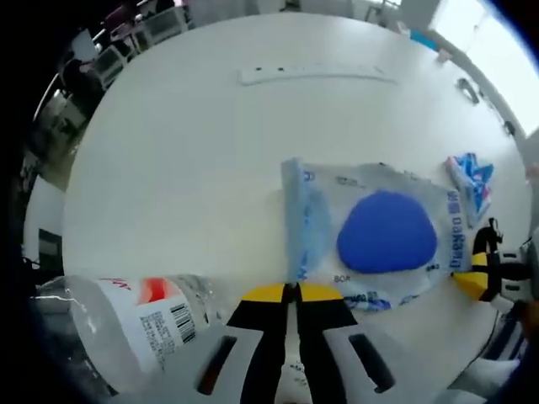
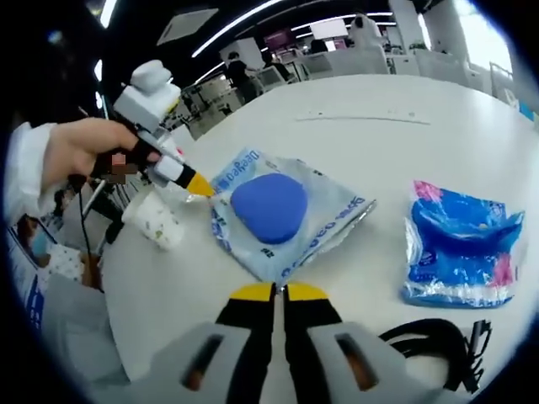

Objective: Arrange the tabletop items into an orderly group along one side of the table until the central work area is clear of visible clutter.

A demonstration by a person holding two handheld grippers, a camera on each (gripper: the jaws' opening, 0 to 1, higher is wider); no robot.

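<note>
Left gripper (image 1: 291,295): black jaws, yellow tips, light grey body with dark slots.
Right gripper (image 2: 279,295): black jaws, yellow tips, grey body with two dark slots.
Left gripper, seen from right gripper view: white housing, black neck, yellow tip.
Sleeve (image 2: 24,172): white cuff.

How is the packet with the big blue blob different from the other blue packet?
The clear packet is see-through, with one smooth blue oval inside; the blue packet is printed blue all over, with pink patches. The clear packet looks bigger and lies flat and spread out; the blue packet looks smaller and puffier. The clear packet lies just ahead of the right hand-held gripper; the blue packet lies off to one side. Both are shiny plastic and rest on the white table.
</note>
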